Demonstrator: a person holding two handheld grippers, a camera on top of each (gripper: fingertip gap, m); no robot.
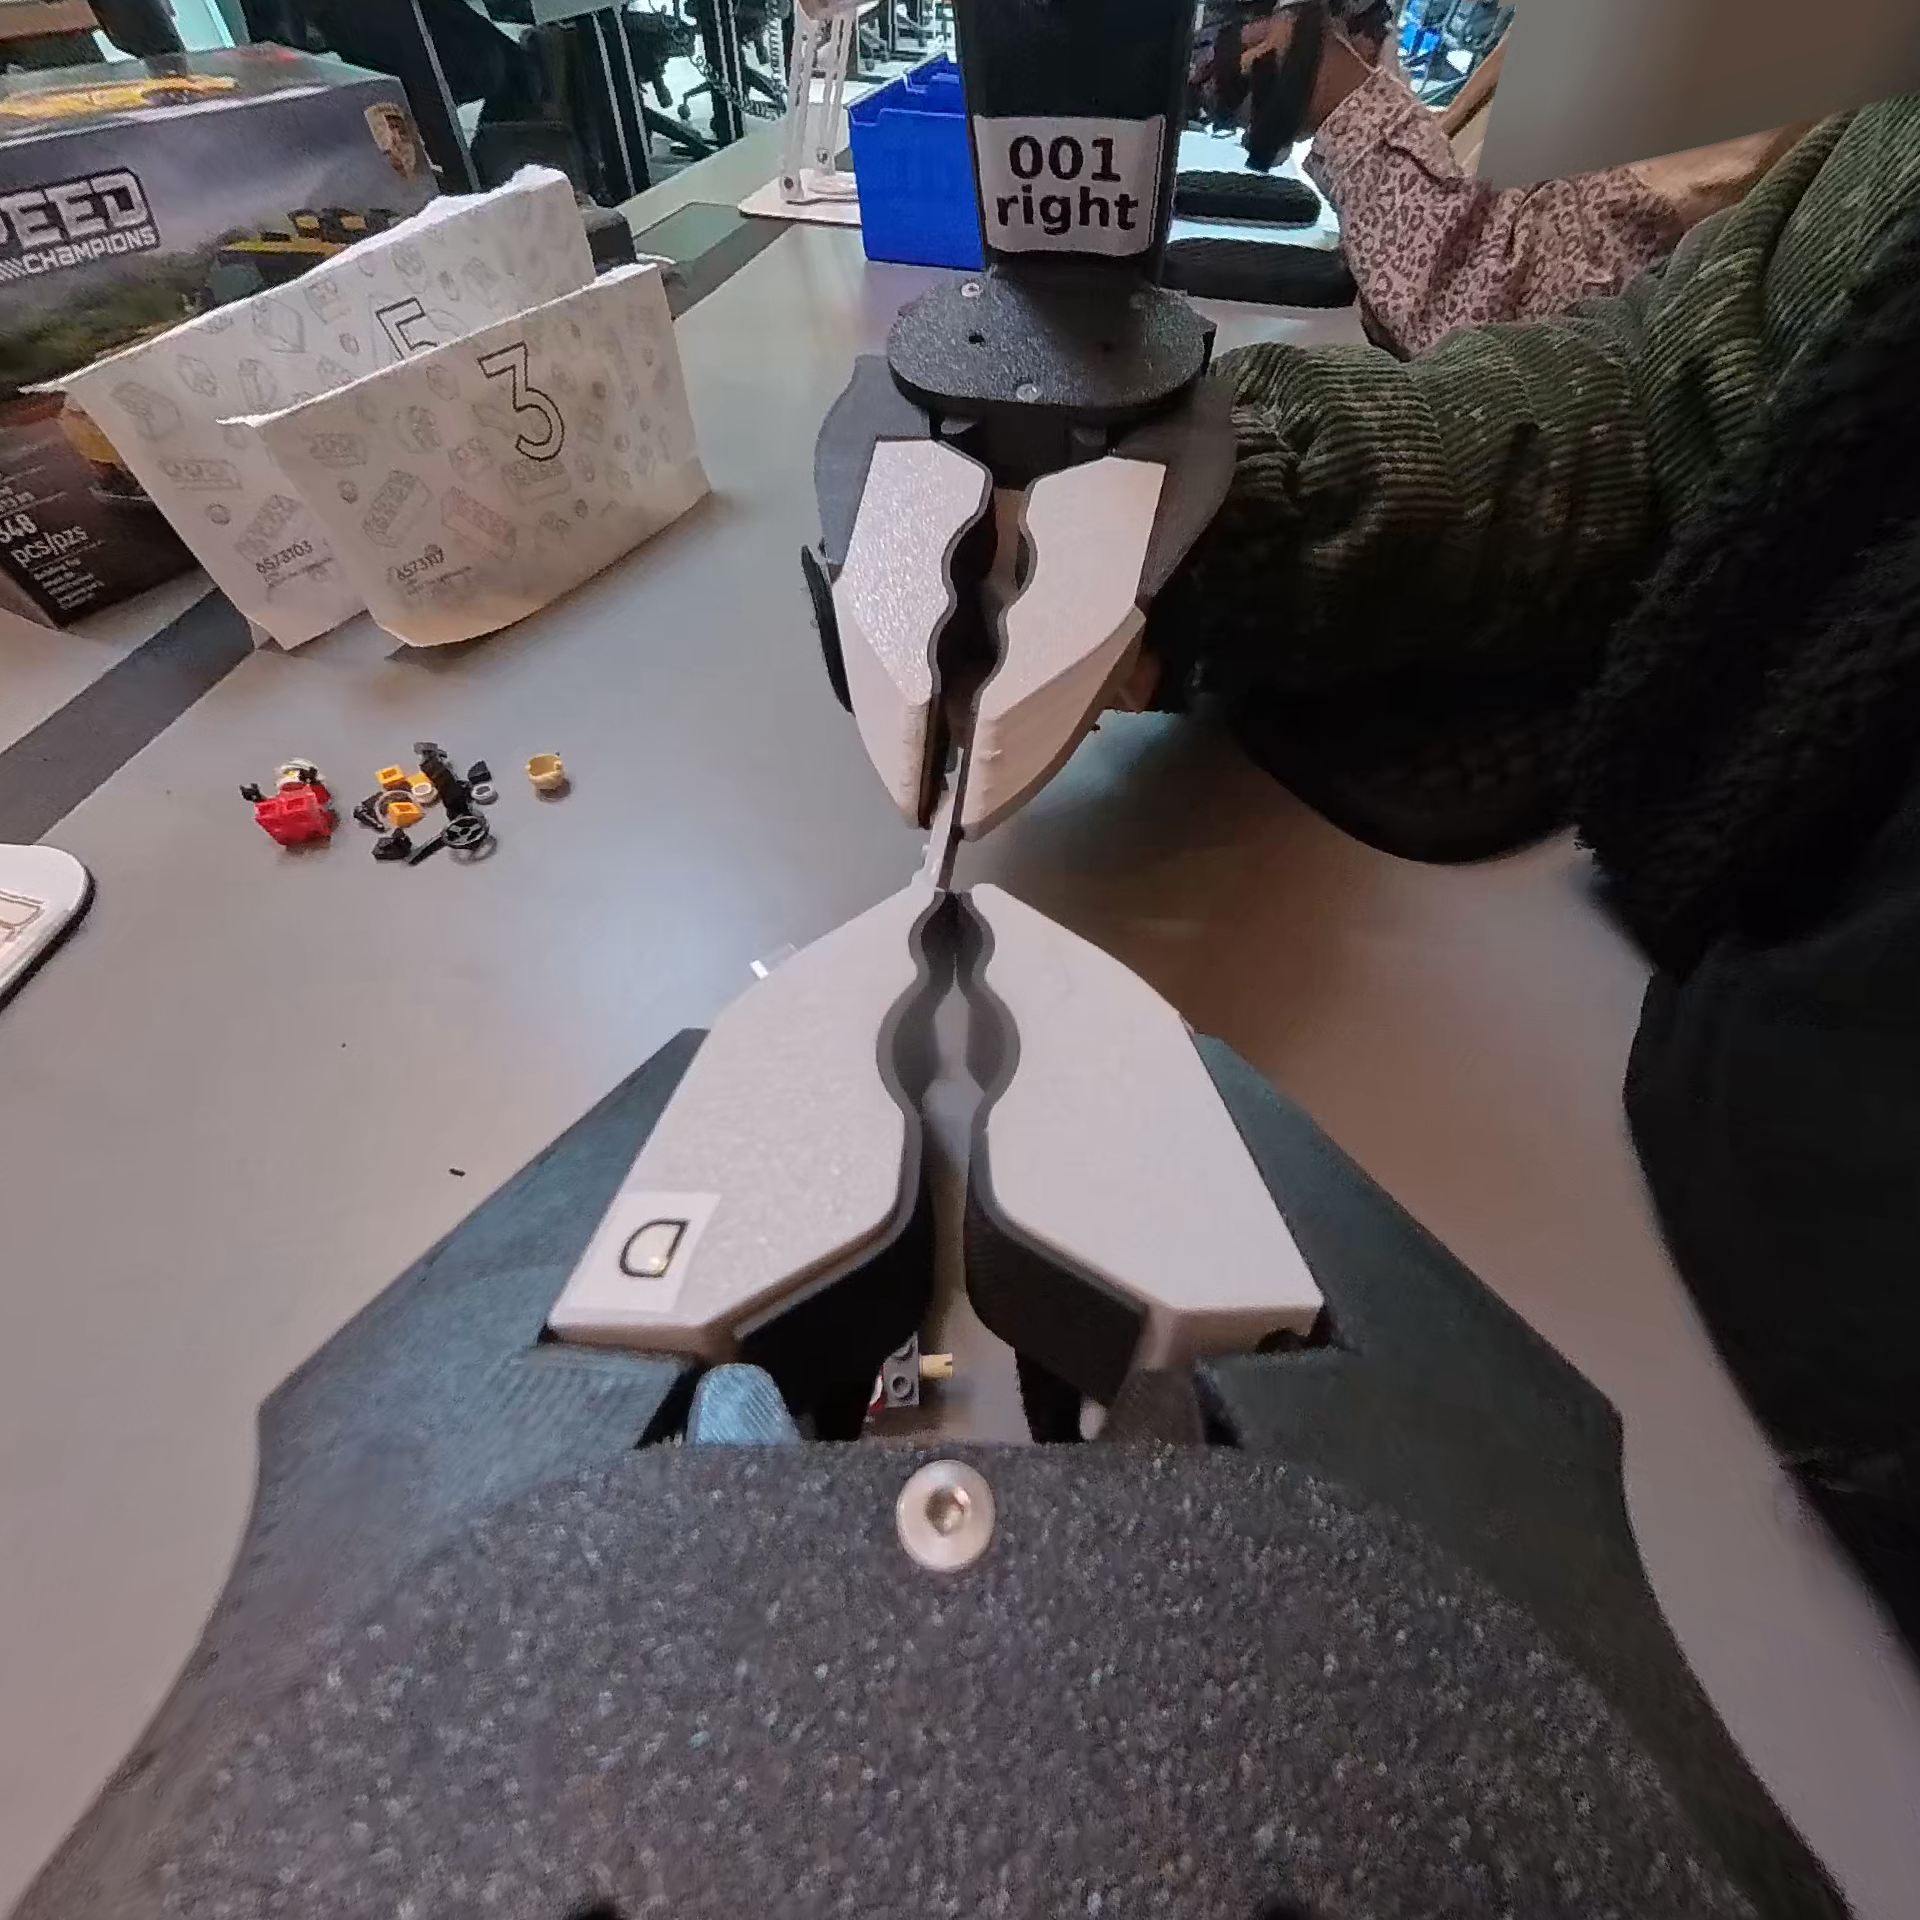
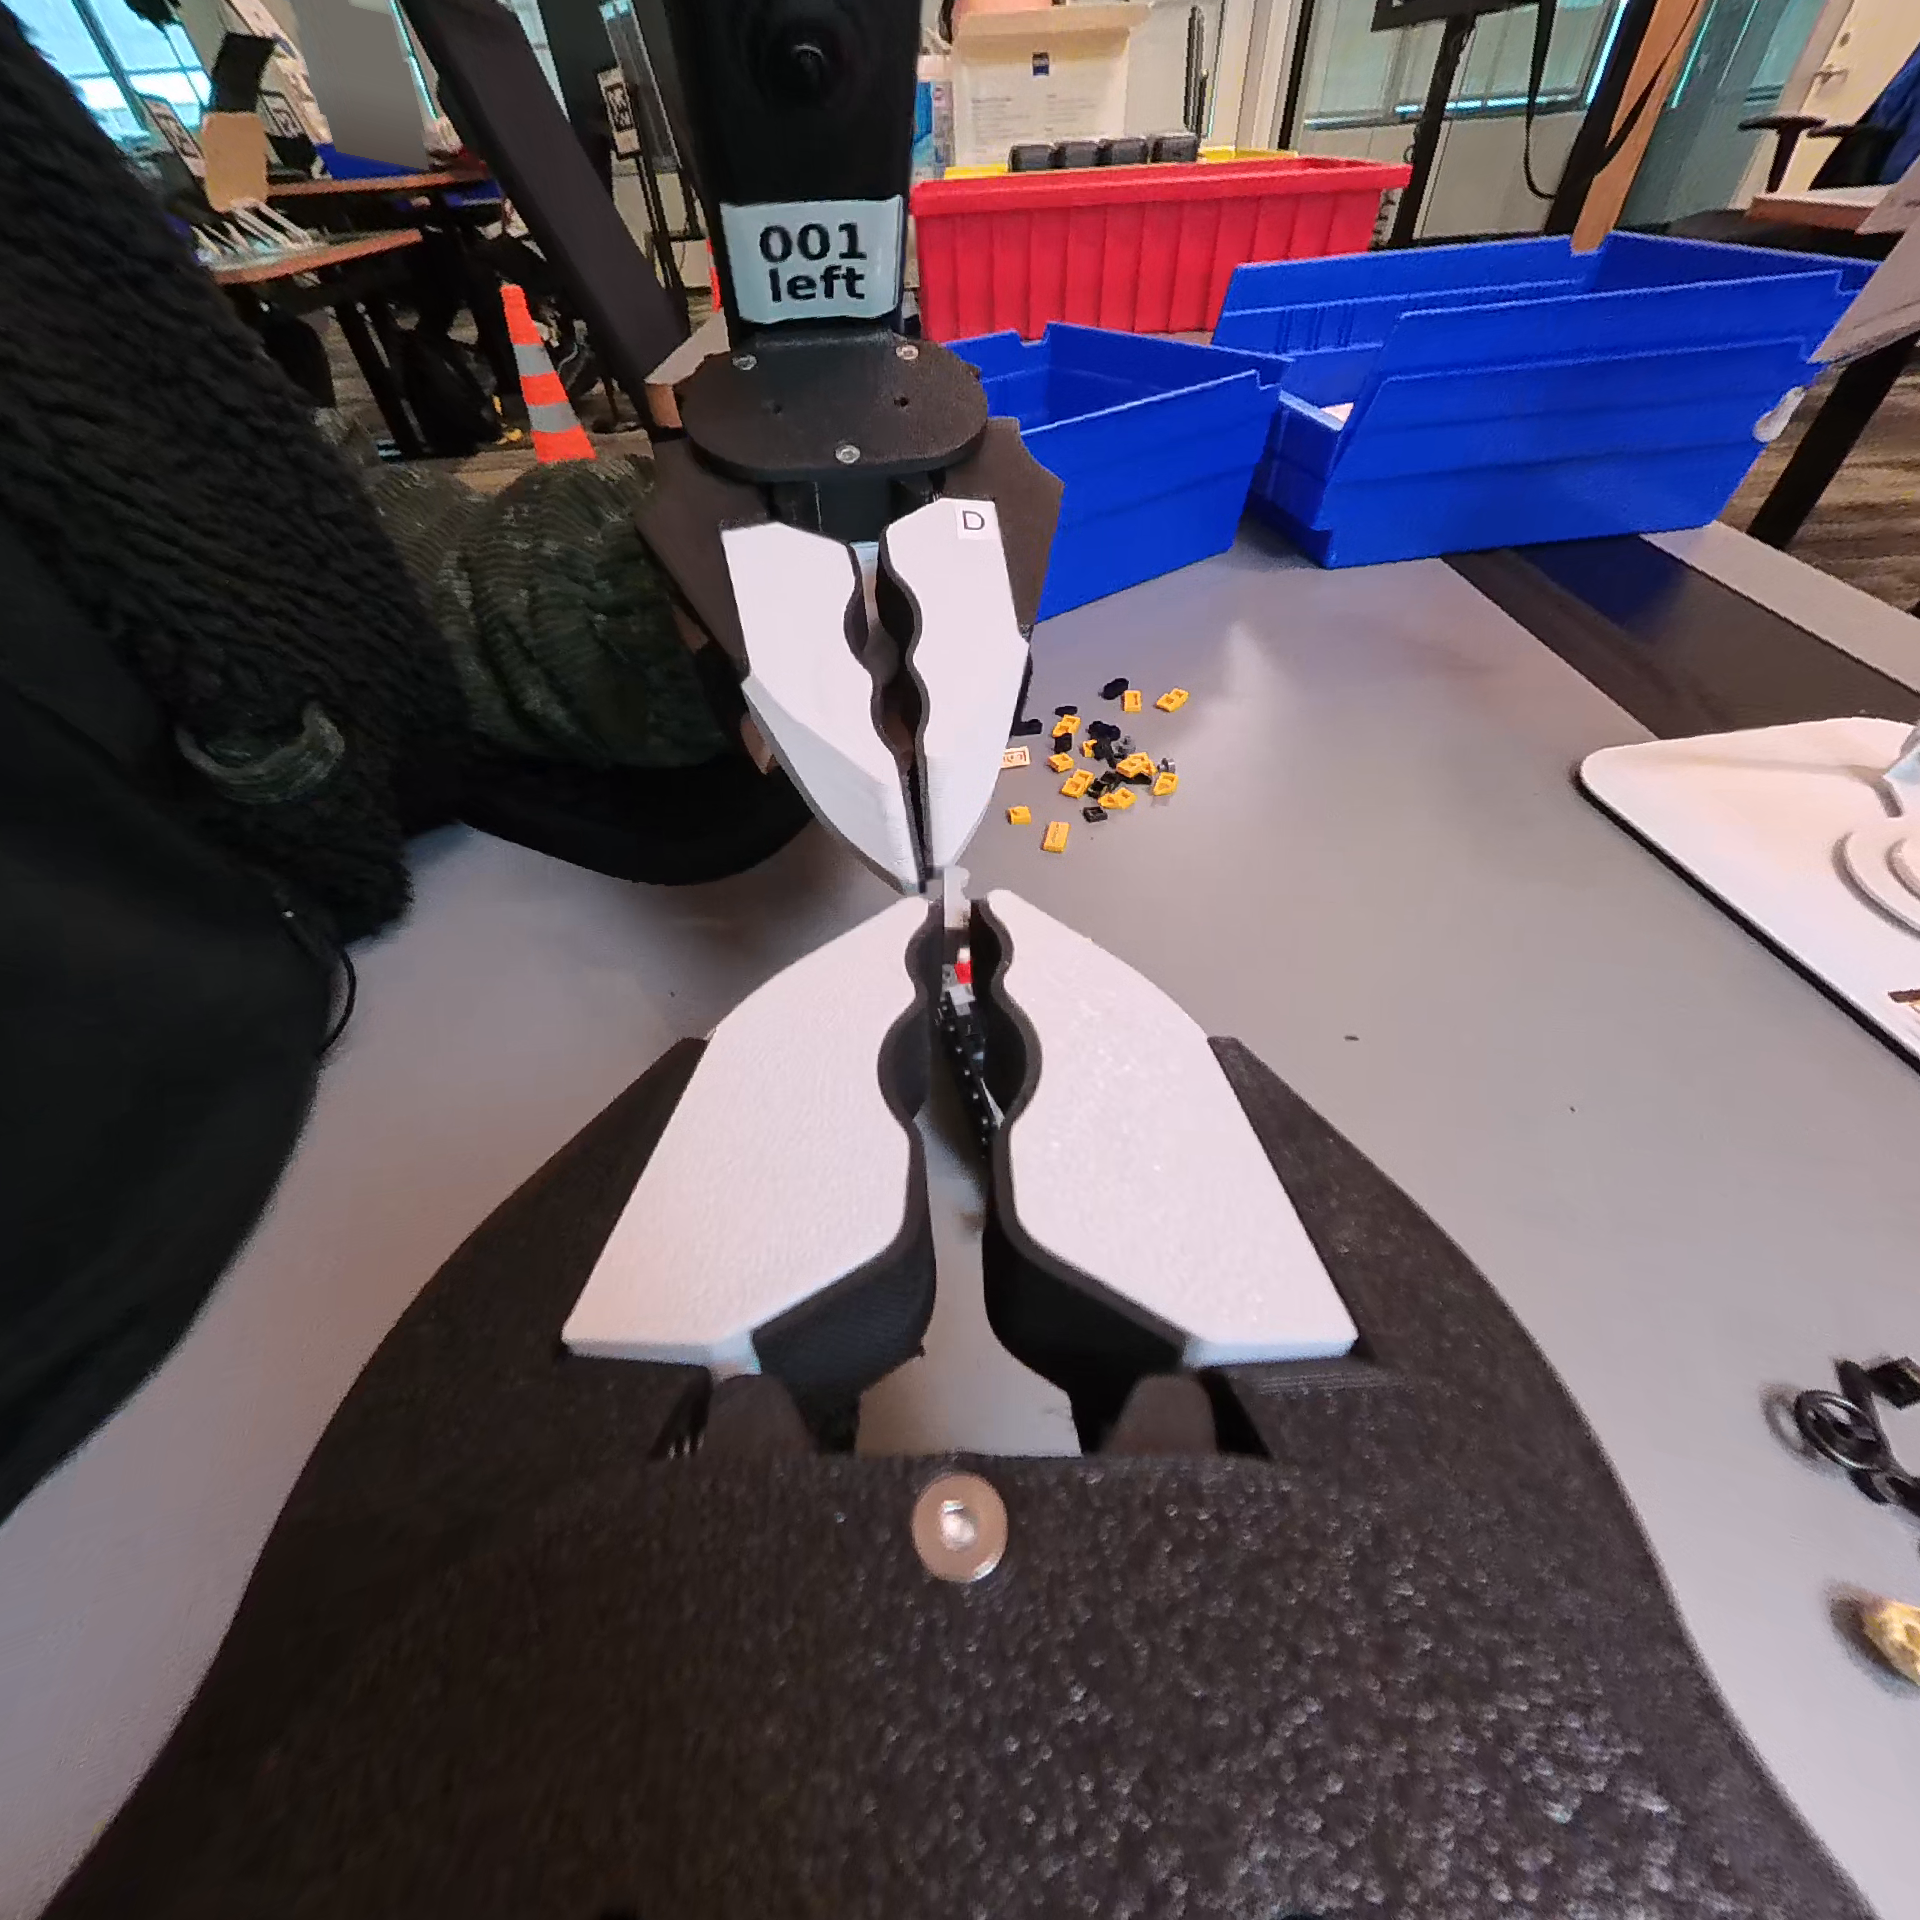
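My right gripper [image 2: 951, 920] is shut on a thin brick assembly [image 2: 956, 997]. The assembly is a white plate with black, grey and red parts, held edge-on between the pads, and its white end sticks out past the tips. My left gripper [image 1: 945, 896] faces it tip to tip and is shut, with nothing showing between its pads. Its tips touch the white end of the assembly [image 1: 948, 836]. The right gripper [image 1: 940, 816] also shows in the left wrist view, and the left gripper [image 2: 928, 878] in the right wrist view. Both hover just above the grey table [image 1: 520, 1039].
Loose small bricks [image 1: 395, 800] and a tan piece [image 1: 548, 774] lie at the left, with two white paper bags [image 1: 468, 457] and a set box [image 1: 156, 260] behind. Yellow and black bricks [image 2: 1112, 758], blue bins [image 2: 1507, 416] and a white board [image 2: 1766, 831] lie to the right. A green sleeve [image 1: 1507, 468] is close by. Both grippers' tips are close together, under 4 cm apart. The tan piece [image 1: 548, 774] sits 20 cm or so from the ends of my right fingers.
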